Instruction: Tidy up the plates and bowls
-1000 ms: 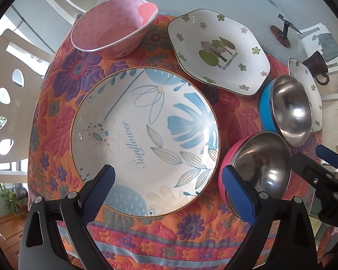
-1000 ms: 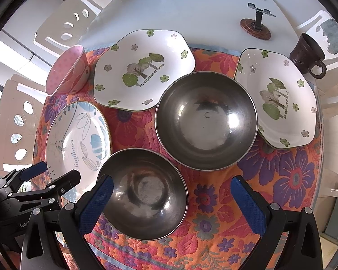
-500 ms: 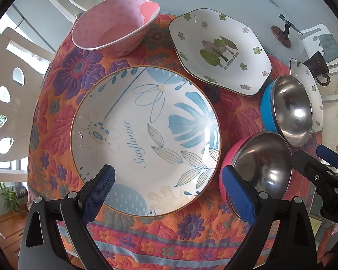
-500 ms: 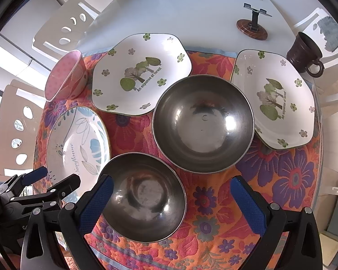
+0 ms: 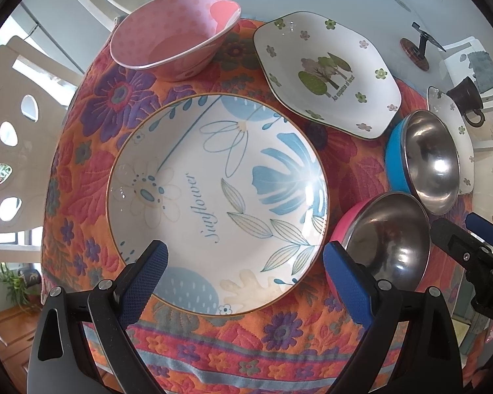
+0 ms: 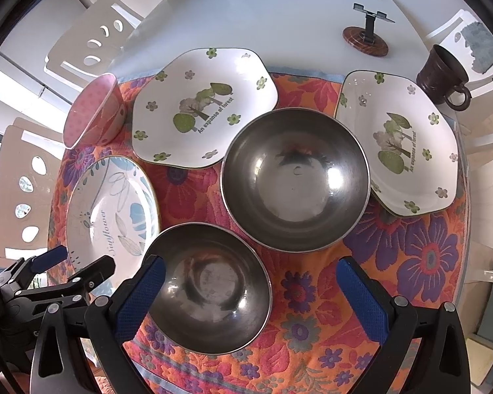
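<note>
A round blue-flowered "Sunflower" plate [image 5: 213,197] lies in front of my open, empty left gripper [image 5: 246,279]; it also shows in the right wrist view [image 6: 111,210]. A pink bowl [image 5: 174,36] and a white forest plate [image 5: 325,72] sit behind it. A pink-sided steel bowl [image 5: 387,239] and a blue-sided steel bowl [image 5: 427,164] stand to the right. My right gripper [image 6: 251,292] is open and empty above the smaller steel bowl [image 6: 210,285]. The larger steel bowl [image 6: 295,180] and a second forest plate [image 6: 401,144] lie beyond.
All dishes rest on an orange floral cloth [image 6: 410,256] on a white table [image 6: 263,16]. A brown mug [image 6: 443,75] and a small stand [image 6: 366,32] stand at the back right. White chairs [image 5: 13,131] ring the table.
Both grippers have drifted slightly back, so the dishes sit a little farther away in view. Nothing was taken hold of or moved on the cloth.
</note>
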`<state>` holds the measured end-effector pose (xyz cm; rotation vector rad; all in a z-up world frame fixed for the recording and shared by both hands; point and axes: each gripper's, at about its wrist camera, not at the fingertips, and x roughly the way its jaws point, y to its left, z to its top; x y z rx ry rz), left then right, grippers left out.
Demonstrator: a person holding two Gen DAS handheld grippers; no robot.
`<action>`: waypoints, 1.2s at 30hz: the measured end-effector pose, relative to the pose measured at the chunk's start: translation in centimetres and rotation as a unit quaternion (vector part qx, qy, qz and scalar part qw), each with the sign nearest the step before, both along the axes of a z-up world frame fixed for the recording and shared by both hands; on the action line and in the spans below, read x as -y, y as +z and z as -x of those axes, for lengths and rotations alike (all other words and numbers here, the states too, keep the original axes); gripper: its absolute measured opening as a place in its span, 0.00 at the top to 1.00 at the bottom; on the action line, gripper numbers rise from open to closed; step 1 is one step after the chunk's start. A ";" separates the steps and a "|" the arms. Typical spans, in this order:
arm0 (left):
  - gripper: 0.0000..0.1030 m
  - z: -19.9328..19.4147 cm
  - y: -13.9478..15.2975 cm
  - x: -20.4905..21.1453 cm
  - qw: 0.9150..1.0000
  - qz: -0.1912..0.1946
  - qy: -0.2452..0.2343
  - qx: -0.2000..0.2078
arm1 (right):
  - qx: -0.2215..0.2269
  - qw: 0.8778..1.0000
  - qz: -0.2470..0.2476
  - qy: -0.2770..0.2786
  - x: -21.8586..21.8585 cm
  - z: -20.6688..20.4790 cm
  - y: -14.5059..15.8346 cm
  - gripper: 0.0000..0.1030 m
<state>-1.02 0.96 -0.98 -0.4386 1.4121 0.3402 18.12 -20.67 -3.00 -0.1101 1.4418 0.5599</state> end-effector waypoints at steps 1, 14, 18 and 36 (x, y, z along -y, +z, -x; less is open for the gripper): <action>0.08 0.0 0.0 -0.1 1.000 0.000 0.001 0.001 | -0.002 1.000 -0.001 -0.001 0.0 0.0 0.0 0.00; 0.08 0.2 -0.1 -0.7 1.000 0.002 0.009 -0.002 | 0.027 1.000 0.006 -0.005 0.0 -0.3 0.3 0.00; 0.09 0.5 0.1 -1.3 1.000 0.005 0.015 0.001 | 0.030 0.999 -0.011 -0.008 -0.1 -0.5 1.0 0.03; 0.09 5.2 -5.8 -11.7 0.989 0.042 0.142 -0.005 | -0.061 0.987 -0.040 0.142 -15.5 0.1 -2.6 0.18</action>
